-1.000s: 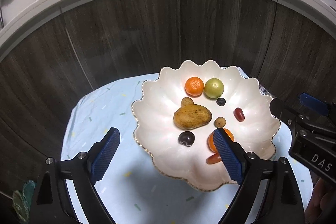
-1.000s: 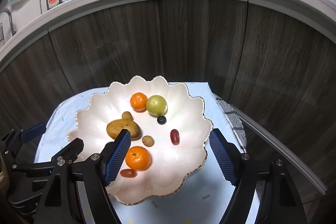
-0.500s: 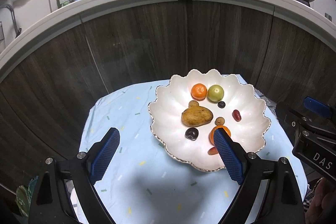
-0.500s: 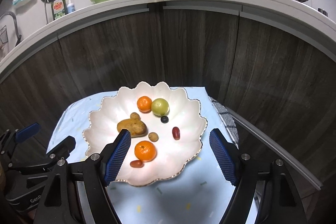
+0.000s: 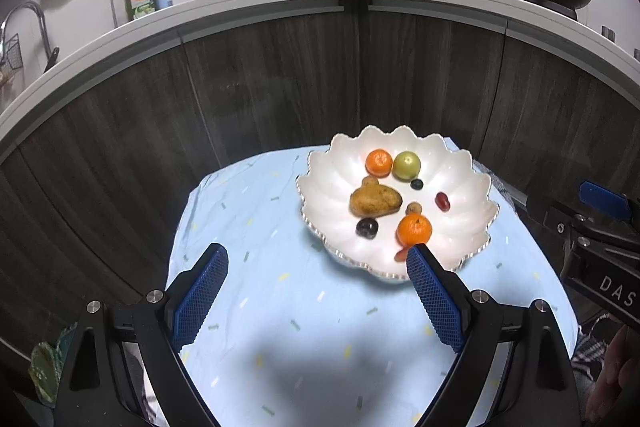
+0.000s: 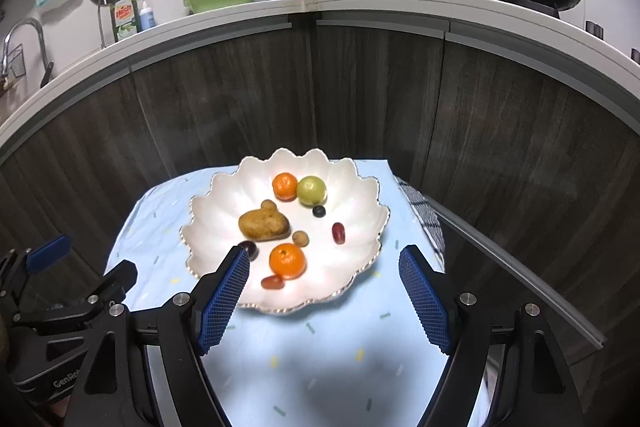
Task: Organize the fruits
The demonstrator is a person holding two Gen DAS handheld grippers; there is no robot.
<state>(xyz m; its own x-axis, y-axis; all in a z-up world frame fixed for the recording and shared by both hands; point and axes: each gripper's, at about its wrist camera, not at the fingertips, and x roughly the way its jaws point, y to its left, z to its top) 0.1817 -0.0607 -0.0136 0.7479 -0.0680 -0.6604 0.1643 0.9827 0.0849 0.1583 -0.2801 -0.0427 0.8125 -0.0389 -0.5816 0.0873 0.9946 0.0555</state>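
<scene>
A: Item one, the white scalloped ceramic dish (image 6: 224, 211) with a silvery rim, on the pale blue speckled tablecloth (image 6: 320, 359). Contents?

B: Two orange mandarins, far (image 6: 285, 186) and near (image 6: 287, 260); one green round fruit (image 6: 311, 190); one brown lumpy fruit (image 6: 264, 223); small pieces: a dark berry (image 6: 319, 211), a red grape (image 6: 338, 232), a tan nut-like ball (image 6: 300, 238).

A: Progress?

B: All fruit sits inside the dish, none loose on the cloth. The sorting looks finished, or nearly.

A: Grippers?

B: The left gripper (image 5: 316, 283) and the right gripper (image 6: 324, 287): fingers spread apart, holding nothing, both short of the dish.
</scene>
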